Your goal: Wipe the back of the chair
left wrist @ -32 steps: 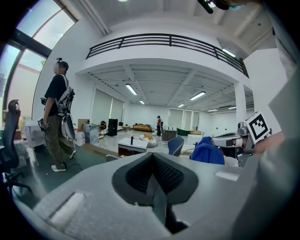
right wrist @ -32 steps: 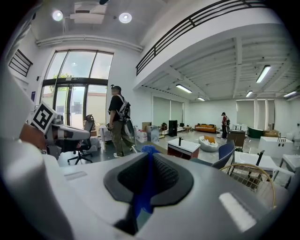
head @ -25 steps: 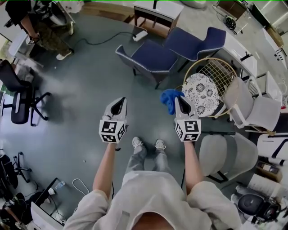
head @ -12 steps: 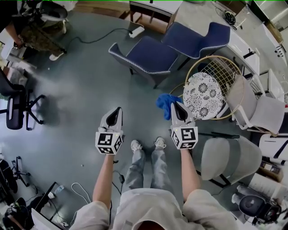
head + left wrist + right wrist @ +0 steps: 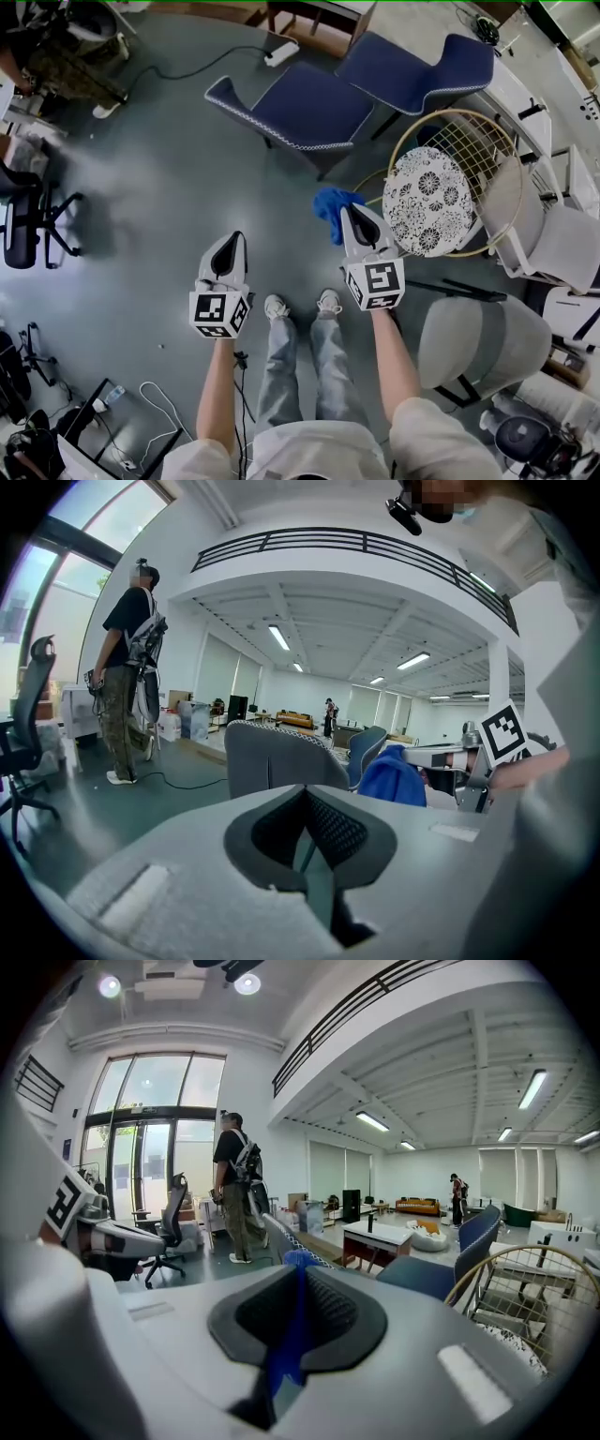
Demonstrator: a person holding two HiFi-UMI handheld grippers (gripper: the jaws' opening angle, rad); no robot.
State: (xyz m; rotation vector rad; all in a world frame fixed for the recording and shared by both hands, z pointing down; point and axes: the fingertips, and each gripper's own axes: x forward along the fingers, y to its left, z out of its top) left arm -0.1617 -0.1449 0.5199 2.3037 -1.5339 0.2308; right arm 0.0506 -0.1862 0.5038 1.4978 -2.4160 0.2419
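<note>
Cloth first: we have the blue cloth [image 5: 328, 204] pinched between the jaws of the right gripper [image 5: 351, 214], a fold of it running down the slot in the right gripper view [image 5: 287, 1335] and the rest bunched out past the tips. Held that way, the loose bulk leads, so it should meet a surface before the jaws do.

Our left gripper [image 5: 232, 242] has its jaws pressed together on nothing (only a sliver of floor shows through the slit), and it hangs level with the right one, well apart from it, out of the cloth's way.

We stand on the open grey floor [image 5: 169, 187], both grippers pointed toward the far side. The navy chair [image 5: 300, 103] sits ahead and is, we judge, the one to wipe: its white-stitched back faces us in the left gripper view [image 5: 277, 761]. It is not yet within reach, so wiping has not begun. A second navy chair [image 5: 417, 70] stands beyond it to the right, and a wire-backed chair [image 5: 469, 155] sits nearer on our right.
</note>
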